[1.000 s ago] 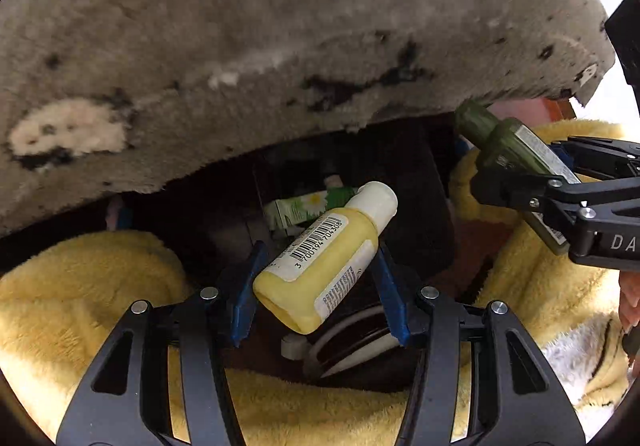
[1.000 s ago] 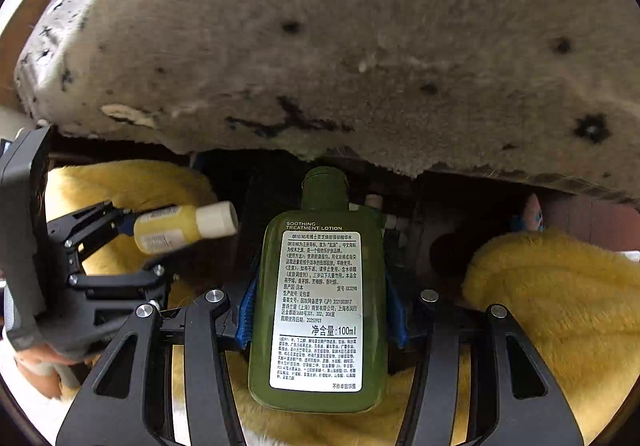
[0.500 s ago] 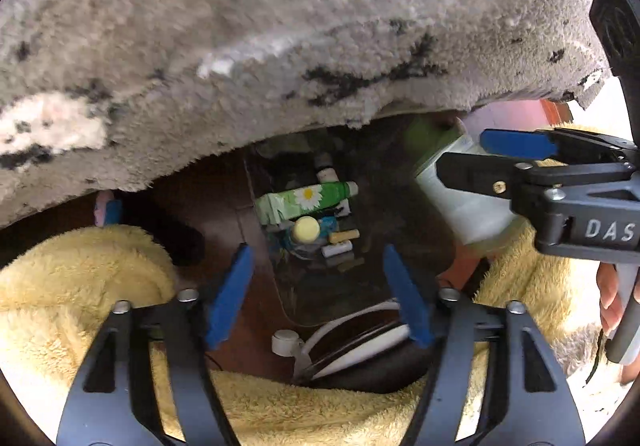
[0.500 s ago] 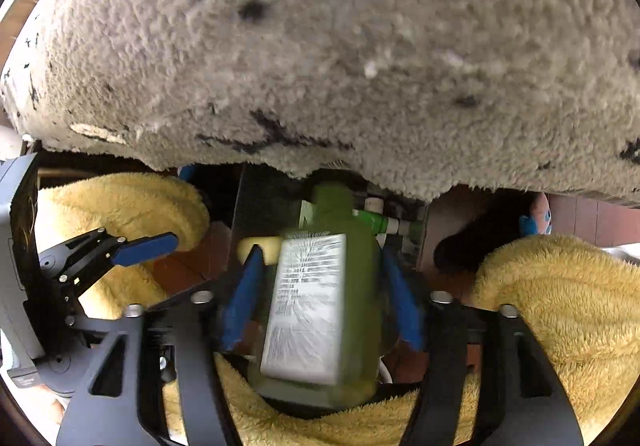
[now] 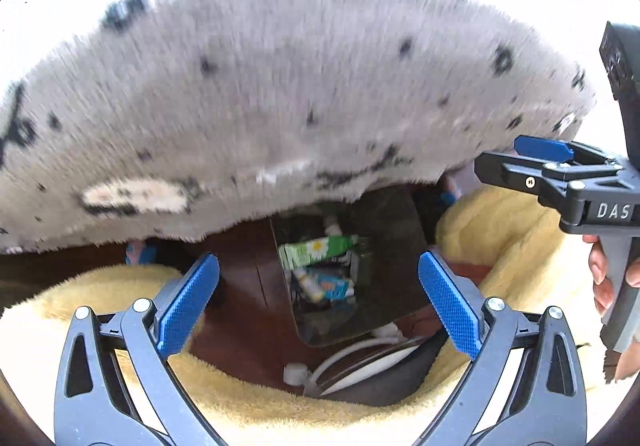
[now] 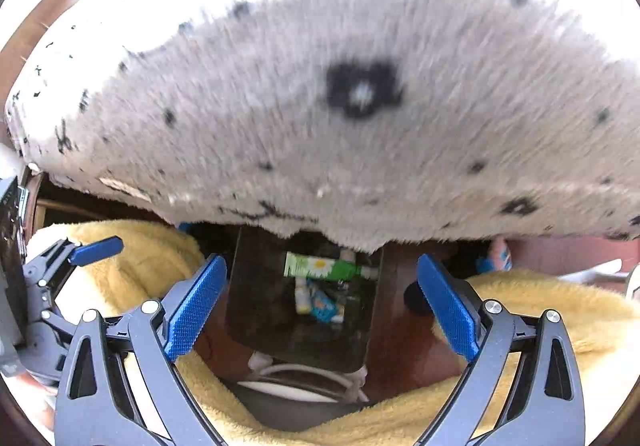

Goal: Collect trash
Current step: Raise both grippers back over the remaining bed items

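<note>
We see both hand-held grippers, left (image 5: pixel 318 300) and right (image 6: pixel 320 304), spread wide and holding nothing above the dark bin (image 6: pixel 260 306), where the trash lies: a green daisy tube (image 6: pixel 320 266) among small packets.

Both my wrist cameras are looking steeply down along my claws, sitting side by side and close above the dark bin (image 5: pixel 352 282) (image 6: pixel 304 298). They are sharing it, the grey spotted rug (image 5: pixel 280 106) beyond, and the yellow towel (image 6: pixel 540 310) nearby.
</note>
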Motion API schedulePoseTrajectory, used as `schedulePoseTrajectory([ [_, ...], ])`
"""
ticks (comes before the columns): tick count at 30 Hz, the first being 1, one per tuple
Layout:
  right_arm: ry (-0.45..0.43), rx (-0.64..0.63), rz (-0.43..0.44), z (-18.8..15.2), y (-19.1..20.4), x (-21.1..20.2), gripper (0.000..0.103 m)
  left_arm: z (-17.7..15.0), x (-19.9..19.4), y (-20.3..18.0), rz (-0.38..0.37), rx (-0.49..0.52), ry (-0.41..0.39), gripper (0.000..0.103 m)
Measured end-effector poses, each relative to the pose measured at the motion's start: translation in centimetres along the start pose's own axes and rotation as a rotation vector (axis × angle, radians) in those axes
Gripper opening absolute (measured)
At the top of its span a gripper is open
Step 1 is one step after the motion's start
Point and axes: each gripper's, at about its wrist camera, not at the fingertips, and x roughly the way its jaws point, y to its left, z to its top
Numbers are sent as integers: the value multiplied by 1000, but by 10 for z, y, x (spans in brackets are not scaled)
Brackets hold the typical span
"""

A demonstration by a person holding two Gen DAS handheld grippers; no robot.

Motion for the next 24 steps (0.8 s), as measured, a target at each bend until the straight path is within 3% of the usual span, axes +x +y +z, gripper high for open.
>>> schedulePoseTrajectory([
  [14, -275, -64, -49, 38, -1, -90, 98, 52, -81, 11, 79, 12, -251, 95],
  [24, -367, -85, -103, 96, 0, -110, 99, 112, -94, 35, 153, 4, -322, 95],
])
